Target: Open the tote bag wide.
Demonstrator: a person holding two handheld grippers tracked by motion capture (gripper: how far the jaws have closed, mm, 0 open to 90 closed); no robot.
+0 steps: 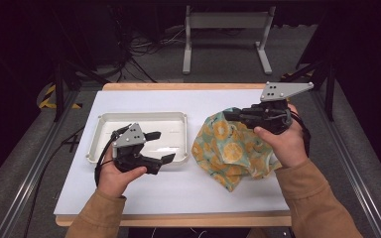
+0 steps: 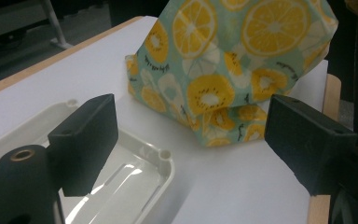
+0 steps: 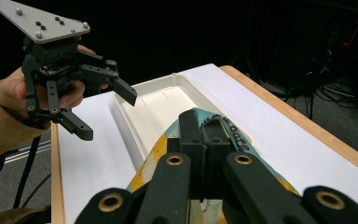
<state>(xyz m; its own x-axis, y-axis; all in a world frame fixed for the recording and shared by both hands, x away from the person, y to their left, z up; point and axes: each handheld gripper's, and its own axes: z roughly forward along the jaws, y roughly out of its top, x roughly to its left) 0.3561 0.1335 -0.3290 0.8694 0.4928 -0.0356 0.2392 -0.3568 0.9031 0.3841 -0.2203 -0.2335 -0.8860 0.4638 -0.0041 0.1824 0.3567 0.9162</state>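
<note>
From the high view we see a white, smooth-topped desk [image 1: 178,188] with a pale wooden edge. On its right half lies a soft cloth [image 1: 228,148], mint green and printed with orange and yellow citrus slices, bunched into loose folds. Our right tongs [image 1: 238,115] are pressed together on the cloth's upper edge, pinching it. To the left sits a shallow white plastic tray [image 1: 99,134], rectangular with rounded corners and a glossy floor. Our left tongs [image 1: 161,146] are held over the tray's near rim, jaws spread with nothing between them.

In the left gripper view we look between two blocky matte black jaws standing wide apart. Beyond them the cloth [image 2: 233,70] rises in a crumpled peak above the desk [image 2: 233,182], its lower folds resting on the surface just beside the tray [image 2: 165,161], whose corner carries small round studs.

In the right gripper view the two black jaws meet flat against each other, with the cloth [image 3: 223,126] nipped between them. Farther off, the left tongs [image 3: 107,109] gape open above the desk [image 3: 93,154], beside the tray [image 3: 168,102].
</note>
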